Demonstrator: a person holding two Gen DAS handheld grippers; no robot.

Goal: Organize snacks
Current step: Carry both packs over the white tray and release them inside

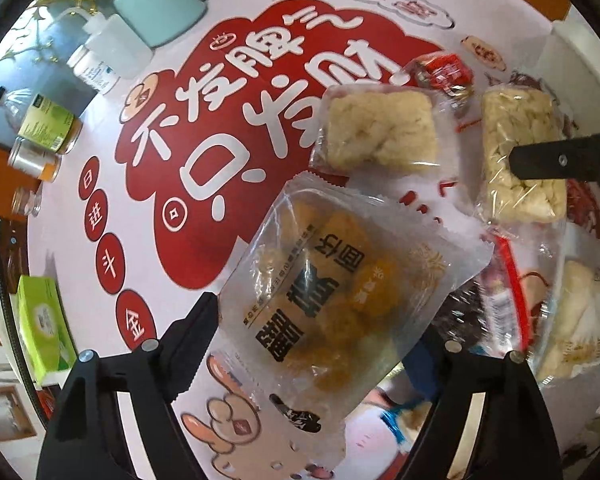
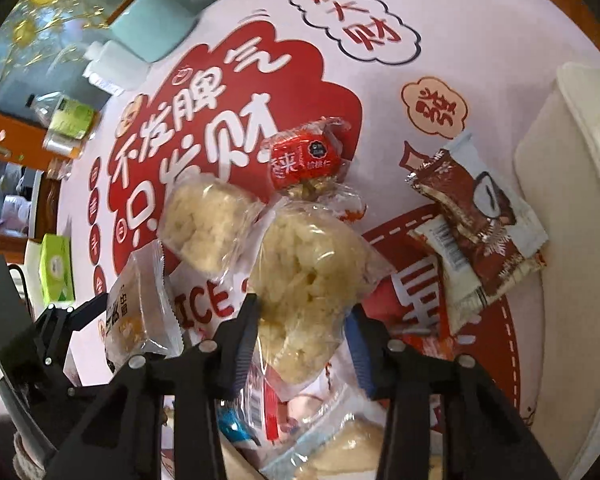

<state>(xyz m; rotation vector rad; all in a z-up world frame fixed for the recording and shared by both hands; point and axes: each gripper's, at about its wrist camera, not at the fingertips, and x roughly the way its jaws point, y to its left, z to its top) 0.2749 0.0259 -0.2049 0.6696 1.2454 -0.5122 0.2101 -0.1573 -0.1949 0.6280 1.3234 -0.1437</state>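
My left gripper (image 1: 324,320) is shut on a clear packet of golden-brown snacks with black characters (image 1: 340,288), held above the table; the packet also shows in the right wrist view (image 2: 136,312). My right gripper (image 2: 304,320) is shut on a clear-wrapped pale rice cake (image 2: 308,276), also visible in the left wrist view (image 1: 516,152) with a right finger (image 1: 564,158) on it. Another rice cake (image 2: 208,224) (image 1: 380,128) lies beside it. A red packet (image 2: 304,156) lies behind. Two brown-and-white packets (image 2: 476,232) lie to the right. More packets sit in a clear container (image 1: 572,320) below.
The round table has a white cloth with red print (image 1: 172,184). At its far left edge stand a teal mug (image 1: 160,4), a white bottle (image 1: 108,48) and jars (image 1: 48,124). A green tissue box (image 1: 40,328) lies left. A cream tray (image 2: 572,208) stands right.
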